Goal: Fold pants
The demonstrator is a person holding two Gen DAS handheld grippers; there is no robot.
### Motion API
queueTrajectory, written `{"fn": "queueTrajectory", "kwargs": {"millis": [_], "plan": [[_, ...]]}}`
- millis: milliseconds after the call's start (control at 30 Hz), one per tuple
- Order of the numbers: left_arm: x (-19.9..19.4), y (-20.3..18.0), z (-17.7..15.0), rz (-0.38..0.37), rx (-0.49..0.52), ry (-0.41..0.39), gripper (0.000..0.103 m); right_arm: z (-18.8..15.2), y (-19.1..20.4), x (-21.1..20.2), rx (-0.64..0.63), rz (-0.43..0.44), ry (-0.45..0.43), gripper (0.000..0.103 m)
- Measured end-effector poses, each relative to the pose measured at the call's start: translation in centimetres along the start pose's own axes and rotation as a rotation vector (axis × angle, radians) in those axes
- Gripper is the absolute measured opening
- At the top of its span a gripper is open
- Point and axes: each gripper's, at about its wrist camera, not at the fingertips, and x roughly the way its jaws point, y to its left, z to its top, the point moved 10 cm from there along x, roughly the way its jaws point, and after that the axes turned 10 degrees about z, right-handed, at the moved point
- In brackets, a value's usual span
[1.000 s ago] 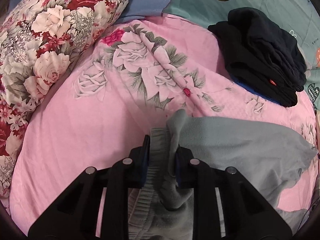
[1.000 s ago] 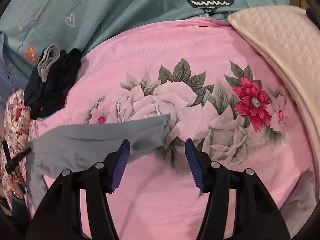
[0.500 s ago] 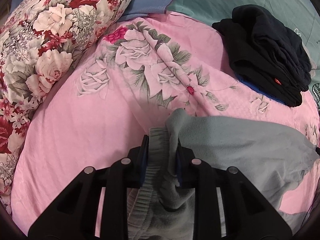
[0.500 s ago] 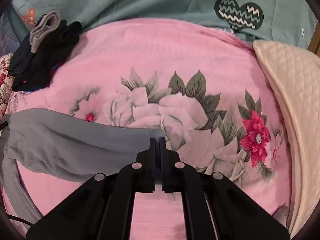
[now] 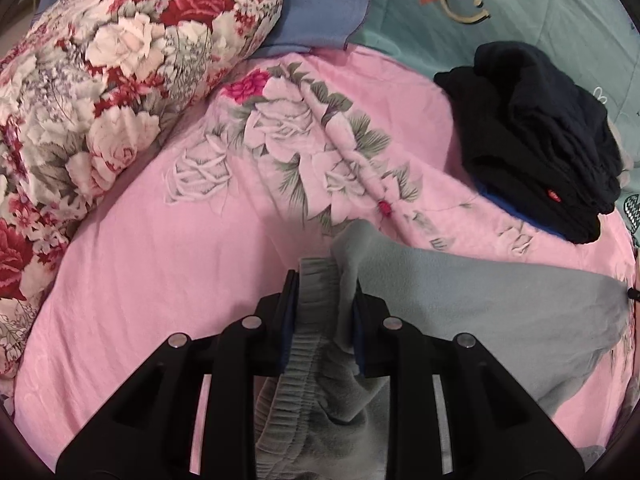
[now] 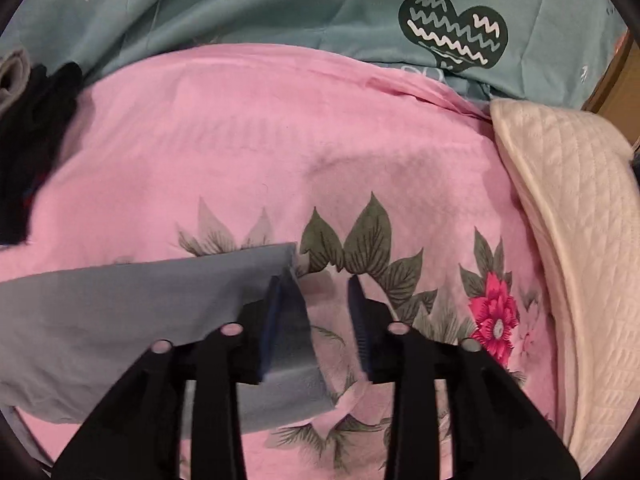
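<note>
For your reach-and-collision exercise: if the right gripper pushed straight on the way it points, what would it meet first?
Probably the pink floral sheet just ahead of the right gripper, past the grey pants hem by its left finger; depth is unclear.

Both wrist views, close above the bed (image 5: pixel 160 280), share grey pants (image 5: pixel 480 300) (opposite ends).

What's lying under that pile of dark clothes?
A blue edge peeks out beneath the dark clothes, resting on the pink sheet. The rest is covered.

1. Bed is covered by a pink floral sheet (image 5: pixel 168 264).
2. Grey pants (image 5: pixel 480 304) are spread on it.
3. A dark clothes pile (image 5: pixel 536 136) and a floral pillow (image 5: pixel 100 92) are set at its edges.
4. A cream quilted pad (image 6: pixel 580 240) is laid along one side.
</note>
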Motion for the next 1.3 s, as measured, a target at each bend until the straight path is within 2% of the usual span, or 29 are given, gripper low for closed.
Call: {"fn": "queueTrajectory", "kwargs": {"millis": [33,133,233,333,400,500,533,567,600,633,800,900,1133,1233,1267,1300], "plan": [[0.3,0.1,-0.1,-0.003,-0.003,0.008,0.024,0.3,1.1,-0.4,-0.027,0.018,-0.032,0.043],[0.9,0.2,-0.2,-0.008,-0.022,0.026,0.027,0.7,7.9,-2.3,-0.18,0.205,-0.094,0.047],[1.3,0.3,-0.2,0.0,-0.043,0.03,0.035,-0.7,17.9,-4.4,-0.443,0.428,-0.105,0.054],[1.6,0.6,-0.2,-0.001,-0.064,0.022,0.053,-3.3,26.4,-4.9,-0.7,0.524,-0.077,0.056],[1.5,0.6,-0.2,-0.014,-0.067,0.023,0.054,-4.7,30.5,-4.2,-0.81,0.554,-0.043,0.056],[1.4,0.0,-0.3,-0.059,-0.055,0.042,0.052,-5.3,34.5,-2.9,-0.885,0.583,-0.015,0.056],[1.2,-0.2,-0.4,-0.087,-0.048,0.057,0.05,-5.2,35.2,-2.5,-0.893,0.59,-0.01,0.056],[1.1,-0.5,-0.5,-0.109,-0.04,0.067,0.033,-5.0,35.9,-2.2,-0.894,0.592,-0.01,0.056],[1.1,-0.7,-0.7,-0.125,-0.031,0.08,0.024,-4.6,36.4,-2.0,-0.886,0.593,-0.011,0.056],[1.1,-0.6,-0.8,-0.128,-0.029,0.088,0.022,-4.4,36.8,-2.0,-0.875,0.606,-0.006,0.056],[0.6,0.5,-0.4,-0.189,-0.102,0.078,0.02,-5.3,38.1,-2.2,-0.92,0.6,0.007,0.056],[0.2,0.8,0.0,-0.199,-0.131,0.054,0.02,-5.3,38.6,-1.7,-0.925,0.598,0.029,0.056],[-1.4,0.4,0.7,-0.234,-0.113,-0.047,0.02,-4.8,39.4,0.9,-0.914,0.581,0.089,0.057],[-2.8,0.1,1.3,-0.252,-0.096,-0.113,0.02,-4.8,40.0,1.0,-0.937,0.584,0.078,0.056],[-3.3,0.0,1.5,-0.256,-0.09,-0.137,0.02,-4.8,40.1,1.0,-0.938,0.584,0.079,0.053],[-3.9,-0.1,1.6,-0.258,-0.083,-0.158,0.02,-4.8,40.1,0.9,-0.942,0.585,0.08,0.042]]}}
